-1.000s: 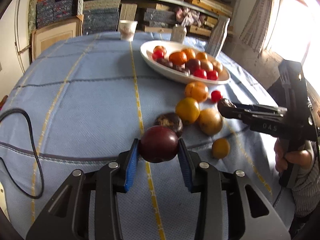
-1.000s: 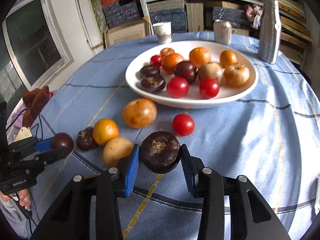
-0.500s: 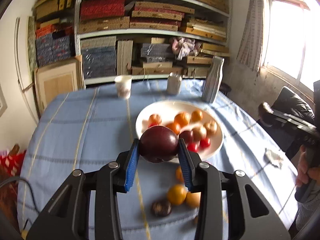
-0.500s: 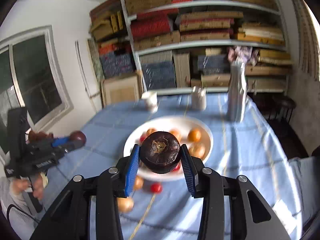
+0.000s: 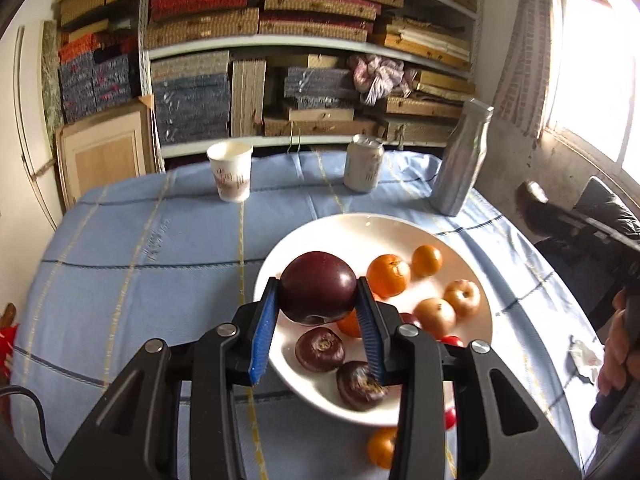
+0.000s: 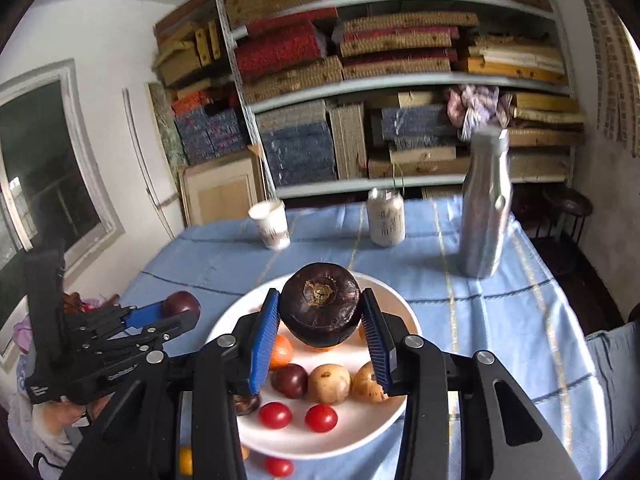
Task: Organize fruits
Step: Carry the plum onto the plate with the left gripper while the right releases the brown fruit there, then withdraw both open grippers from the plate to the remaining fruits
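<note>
Left gripper (image 5: pixel 318 312) up over the near rim of the white plate (image 5: pixel 320 232), jaws pinching a smooth dark red plum (image 5: pixel 317 286) between the blue pads (image 5: pixel 262 332). Plum held clear above the plate, touching nothing but the pads.

Right gripper (image 6: pixel 320 330) also above the plate, jaws clamped on a rough dark brown fruit (image 6: pixel 320 304), dried stem scar facing the camera. From this side, left gripper off to the left edge of the plate with its plum poking out at the tip.

On the plate: two more dark brown fruits (image 5: pixel 320 349) close to the near rim, oranges (image 5: pixel 389 275) toward the middle, tan pear-like fruits (image 5: pixel 434 317) on the right, cherry tomatoes (image 6: pixel 275 415) and another plum (image 6: pixel 290 380) seen from the right wrist.

Off the plate, on the blue checked tabletop (image 5: pixel 140 240): an orange fruit (image 5: pixel 380 446) and a cherry tomato (image 6: pixel 279 467) just beyond the near rim.

Farther back, upright on the tabletop: paper cup (image 5: pixel 230 176), drink can (image 5: pixel 363 164), silver bottle (image 5: pixel 460 160). Shelves (image 5: pixel 312 40) stacked with woven mats along the wall behind. A hand (image 5: pixel 618 352) at the right edge of the left-wrist view, wrapped round the other gripper's handle.
</note>
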Tool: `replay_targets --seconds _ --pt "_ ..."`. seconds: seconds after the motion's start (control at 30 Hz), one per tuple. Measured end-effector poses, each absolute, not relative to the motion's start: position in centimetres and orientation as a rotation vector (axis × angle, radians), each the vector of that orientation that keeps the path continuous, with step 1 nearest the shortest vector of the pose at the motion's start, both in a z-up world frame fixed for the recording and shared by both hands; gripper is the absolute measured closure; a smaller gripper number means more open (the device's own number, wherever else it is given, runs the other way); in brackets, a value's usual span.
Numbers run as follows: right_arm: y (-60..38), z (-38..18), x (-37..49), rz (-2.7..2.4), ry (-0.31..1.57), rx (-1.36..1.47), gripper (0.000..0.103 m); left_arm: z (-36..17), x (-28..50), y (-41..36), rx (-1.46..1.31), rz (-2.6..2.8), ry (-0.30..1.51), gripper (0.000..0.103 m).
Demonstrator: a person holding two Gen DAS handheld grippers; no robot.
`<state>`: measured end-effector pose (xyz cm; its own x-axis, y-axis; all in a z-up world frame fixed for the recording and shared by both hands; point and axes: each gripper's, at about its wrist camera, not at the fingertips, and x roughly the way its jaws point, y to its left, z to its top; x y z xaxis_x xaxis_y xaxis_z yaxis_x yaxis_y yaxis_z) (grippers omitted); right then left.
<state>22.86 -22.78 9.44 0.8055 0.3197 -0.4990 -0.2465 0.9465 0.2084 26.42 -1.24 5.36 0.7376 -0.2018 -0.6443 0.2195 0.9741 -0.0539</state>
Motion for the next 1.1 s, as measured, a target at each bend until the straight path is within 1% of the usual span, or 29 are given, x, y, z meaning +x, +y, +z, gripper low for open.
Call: replay_targets --seconds 0.1,0.37,0.63,0.67,0.7,0.77,0.87,0.93,0.97,1.0,1.03,1.1 --pt "-22.1 6.6 25.5 0.289 0.622 0.127 0.062 3.4 28.2 -1.3 0.021 -0.226 0.740 0.066" --pt "-21.2 2.1 28.6 0.258 0.729 0.101 0.062 -0.8 30.3 -0.5 -0.005 -0.223 0.817 0.065" --pt "-21.0 0.1 29.7 0.246 0.778 0.090 0.060 -0.8 30.6 -0.3 -0.026 -0.239 0.810 0.064" --pt "-21.1 0.2 29.7 0.246 0.774 0.091 0.060 -0.8 30.7 -0.2 -0.035 -0.243 0.812 0.062" --pt "-21.1 0.4 29.6 0.249 0.768 0.092 0.060 -0.7 30.6 -0.2 -0.037 -0.242 0.812 0.057" --pt "-21.2 1.3 29.2 0.251 0.741 0.095 0.060 -0.4 30.4 -0.2 -0.035 -0.236 0.802 0.053" --pt "-21.3 3.6 27.7 0.268 0.683 0.099 0.060 0.8 29.7 0.3 -0.055 -0.239 0.782 0.052" --pt "-21.1 6.3 25.7 0.290 0.615 0.097 0.060 2.1 28.7 0.7 -0.068 -0.239 0.754 0.050" --pt "-21.0 7.5 24.8 0.302 0.585 0.096 0.060 3.1 28.0 0.9 -0.069 -0.237 0.730 0.047" --pt "-20.9 8.9 23.4 0.316 0.545 0.095 0.058 3.7 27.3 1.1 -0.068 -0.234 0.714 0.046" --pt "-20.8 10.2 22.1 0.330 0.510 0.097 0.055 4.4 26.6 1.3 -0.069 -0.232 0.698 0.046" --pt "-20.7 12.4 19.7 0.355 0.445 0.097 0.050 5.8 25.0 1.7 -0.075 -0.235 0.669 0.045"
